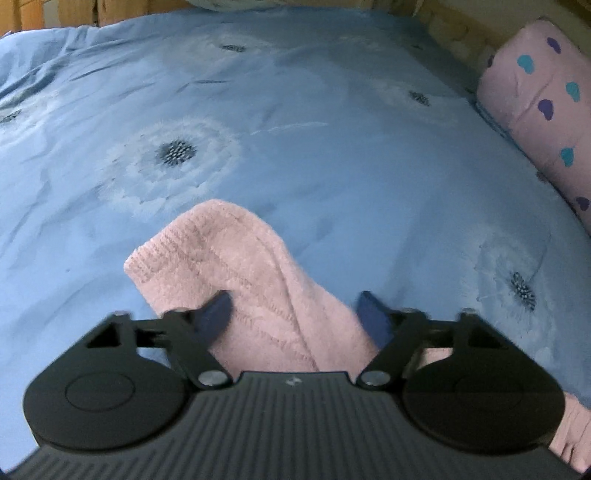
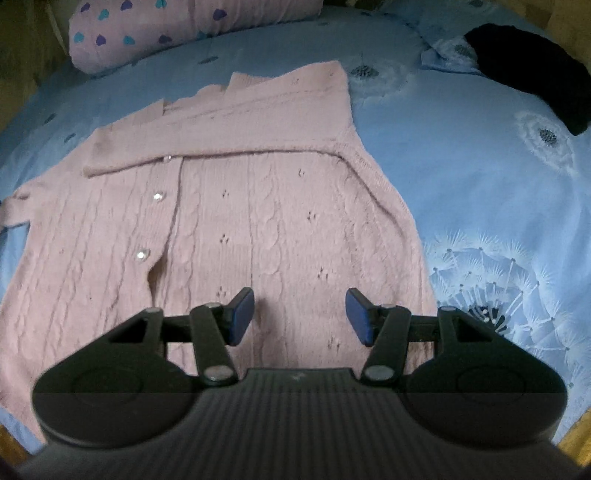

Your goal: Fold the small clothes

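A: Where do we stand with the pink cable-knit cardigan with small shiny buttons (image 2: 236, 221)?

B: It lies face up on the blue bedsheet printed with white dandelion heads (image 2: 480, 166). One sleeve (image 2: 221, 144) is already folded across the chest, so we judge the first fold done.

A: And the other sleeve?

B: The left wrist view shows a pink knitted sleeve end with a ribbed cuff (image 1: 221, 266) running up between the fingers of our left gripper (image 1: 295, 317). The jaws stand wide apart there; one pad (image 1: 216, 314) lies against the knit, but nothing is pinched. We cannot tell whether we are about to take it.

A: Our right gripper (image 2: 301, 317)?

B: Also spread wide, empty, hovering above the lower body of the cardigan near the hem.

A: What is left, then?

B: We reckon the second sleeve must cross the chest, and then the body must be folded over itself. Call it early to middle.

A: Anything else about?

B: A pink pillow with purple and teal hearts (image 2: 155, 33) beyond the collar, and a dark knitted item (image 2: 535, 81) well apart on the far side.
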A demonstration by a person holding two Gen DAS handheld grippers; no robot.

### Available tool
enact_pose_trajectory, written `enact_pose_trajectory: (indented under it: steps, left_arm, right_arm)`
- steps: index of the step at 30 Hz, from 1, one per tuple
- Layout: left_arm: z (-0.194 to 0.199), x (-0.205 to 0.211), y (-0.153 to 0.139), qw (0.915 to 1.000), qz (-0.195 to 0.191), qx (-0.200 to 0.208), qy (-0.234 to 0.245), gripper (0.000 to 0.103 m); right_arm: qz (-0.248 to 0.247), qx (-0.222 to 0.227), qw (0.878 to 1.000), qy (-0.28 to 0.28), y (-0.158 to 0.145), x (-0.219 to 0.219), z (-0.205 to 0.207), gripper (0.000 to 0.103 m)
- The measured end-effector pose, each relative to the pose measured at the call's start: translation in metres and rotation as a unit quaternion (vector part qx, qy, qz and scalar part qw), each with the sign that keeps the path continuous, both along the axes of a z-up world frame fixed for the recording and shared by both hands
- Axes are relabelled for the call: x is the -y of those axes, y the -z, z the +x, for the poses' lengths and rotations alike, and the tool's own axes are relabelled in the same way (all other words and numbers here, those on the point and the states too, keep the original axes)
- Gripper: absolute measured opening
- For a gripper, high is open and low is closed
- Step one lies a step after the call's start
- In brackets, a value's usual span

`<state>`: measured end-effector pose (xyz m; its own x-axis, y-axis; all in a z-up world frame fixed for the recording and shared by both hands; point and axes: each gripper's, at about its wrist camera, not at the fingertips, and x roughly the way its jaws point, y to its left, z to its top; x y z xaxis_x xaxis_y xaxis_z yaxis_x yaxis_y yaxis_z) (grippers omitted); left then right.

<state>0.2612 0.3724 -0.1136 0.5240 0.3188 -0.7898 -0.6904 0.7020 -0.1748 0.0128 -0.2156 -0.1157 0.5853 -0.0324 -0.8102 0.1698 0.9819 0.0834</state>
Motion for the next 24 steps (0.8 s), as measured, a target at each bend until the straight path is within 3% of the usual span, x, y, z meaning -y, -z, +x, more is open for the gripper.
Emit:
enact_pose_trajectory:
  steps: [1,2,4,5,15,19,24]
  left_arm:
    - [0.000,0.000,0.001,1.0000,0.001,0.001,0.004,0.055]
    - [0.001,-0.001,0.002,1.0000,-0.002,0.001,0.007,0.038]
    - [-0.001,-0.003,0.004,0.9998,-0.013,0.010,0.011,0.018]
    - [-0.003,-0.004,0.003,0.9997,-0.017,0.015,0.011,0.013]
    - [-0.047,0.009,-0.055,0.9902,-0.003,0.131,0.049,0.009]
    - [-0.059,0.033,-0.089,0.9795,0.013,0.176,0.097,0.009]
    - [-0.069,0.080,-0.130,0.9605,0.012,0.224,0.165,0.009]
  right_arm:
    - [-0.001,-0.001,1.000,0.000,0.001,0.000,0.000,0.057]
    - [-0.001,-0.001,1.000,0.001,0.001,0.000,0.000,0.057]
    - [0.002,-0.001,1.000,0.005,0.001,0.001,0.000,0.057]
    - [0.003,0.000,1.000,0.006,0.000,0.001,0.000,0.057]
    - [0.021,0.029,0.999,0.021,-0.007,0.009,-0.005,0.057]
    - [0.036,0.052,0.998,0.020,-0.015,0.011,-0.012,0.057]
    - [0.039,0.081,0.996,0.004,-0.025,0.011,-0.019,0.057]
